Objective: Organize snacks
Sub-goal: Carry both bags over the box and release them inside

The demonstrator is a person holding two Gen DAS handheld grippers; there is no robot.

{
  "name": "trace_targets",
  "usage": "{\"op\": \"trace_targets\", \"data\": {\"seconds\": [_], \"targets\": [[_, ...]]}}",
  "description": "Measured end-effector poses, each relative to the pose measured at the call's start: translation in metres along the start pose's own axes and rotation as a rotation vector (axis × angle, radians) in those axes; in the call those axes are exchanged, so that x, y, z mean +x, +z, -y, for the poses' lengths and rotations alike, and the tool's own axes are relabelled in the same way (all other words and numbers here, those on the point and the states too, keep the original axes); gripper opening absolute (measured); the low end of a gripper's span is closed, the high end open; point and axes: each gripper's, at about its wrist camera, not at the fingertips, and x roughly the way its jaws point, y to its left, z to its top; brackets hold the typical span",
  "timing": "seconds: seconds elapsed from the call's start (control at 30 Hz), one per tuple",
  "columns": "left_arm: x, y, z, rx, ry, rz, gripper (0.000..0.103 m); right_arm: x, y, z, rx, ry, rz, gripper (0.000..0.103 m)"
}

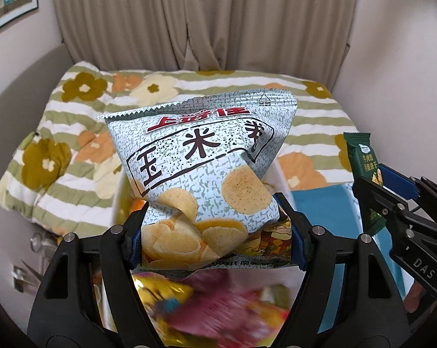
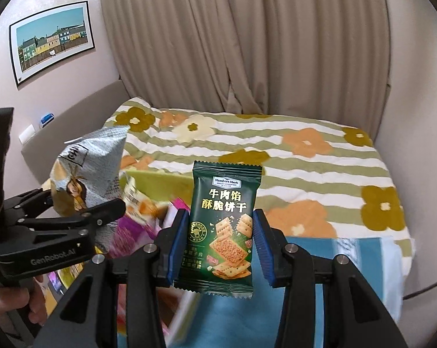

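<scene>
Left wrist view has the left gripper (image 1: 215, 232) dead centre, fingers (image 1: 136, 242) clamped on one speckled grey chip bag (image 1: 201, 156), big "玉米" on the front and a tiny "Tear here" at its top right corner, held up over a blurry pile of snack packs (image 1: 212, 304); only the right wrist view shows the framed picture of coloured houses (image 2: 52, 40) upper left; there the right gripper (image 2: 218, 246) pinches one dark green "Member's Mark" cracker pack (image 2: 224, 226), upright, mid-frame above a blue cloth (image 2: 314, 258) at the edge of the flowered bed (image 2: 320, 168); "GenRobot.AI" reads on the left gripper's body, lower left.
</scene>
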Motion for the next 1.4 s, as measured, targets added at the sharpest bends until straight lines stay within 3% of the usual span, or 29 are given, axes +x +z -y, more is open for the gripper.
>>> {"op": "trace_targets", "data": {"seconds": [0.17, 0.23, 0.3, 0.73, 0.9, 1.0, 1.03, 1.07, 1.23, 1.4], "targets": [[0.037, 0.016, -0.032, -0.013, -0.067, -0.076, 0.079, 0.032, 0.013, -0.022, 0.007, -0.012, -0.031, 0.041], [0.048, 0.017, -0.04, -0.013, -0.066, -0.094, 0.096, 0.045, 0.015, -0.026, 0.017, -0.025, -0.049, 0.041], [0.053, 0.015, -0.048, -0.006, -0.054, -0.091, 0.102, 0.054, 0.017, -0.028, 0.027, -0.036, -0.064, 0.041], [0.031, -0.006, -0.095, -0.051, -0.095, -0.08, 0.102, 0.082, 0.022, -0.035, 0.059, -0.056, -0.123, 0.041], [0.029, -0.011, -0.104, -0.062, -0.092, -0.066, 0.102, 0.104, 0.029, -0.033, 0.077, -0.019, -0.18, 0.042], [0.031, -0.017, -0.104, -0.049, -0.074, -0.072, 0.102, 0.116, 0.025, -0.034, 0.083, -0.026, -0.199, 0.062], [0.031, -0.019, -0.104, -0.045, -0.066, -0.074, 0.102, 0.116, 0.023, -0.036, 0.083, -0.041, -0.203, 0.082], [0.031, -0.022, -0.103, -0.04, -0.058, -0.078, 0.102, 0.114, 0.02, -0.037, 0.08, -0.049, -0.198, 0.09], [0.026, -0.037, -0.1, -0.046, -0.051, -0.084, 0.102, 0.103, 0.002, -0.045, 0.051, -0.06, -0.198, 0.09], [-0.007, -0.048, -0.088, -0.053, -0.017, -0.038, 0.102, 0.08, -0.002, -0.047, 0.039, -0.041, -0.171, 0.09]]}}
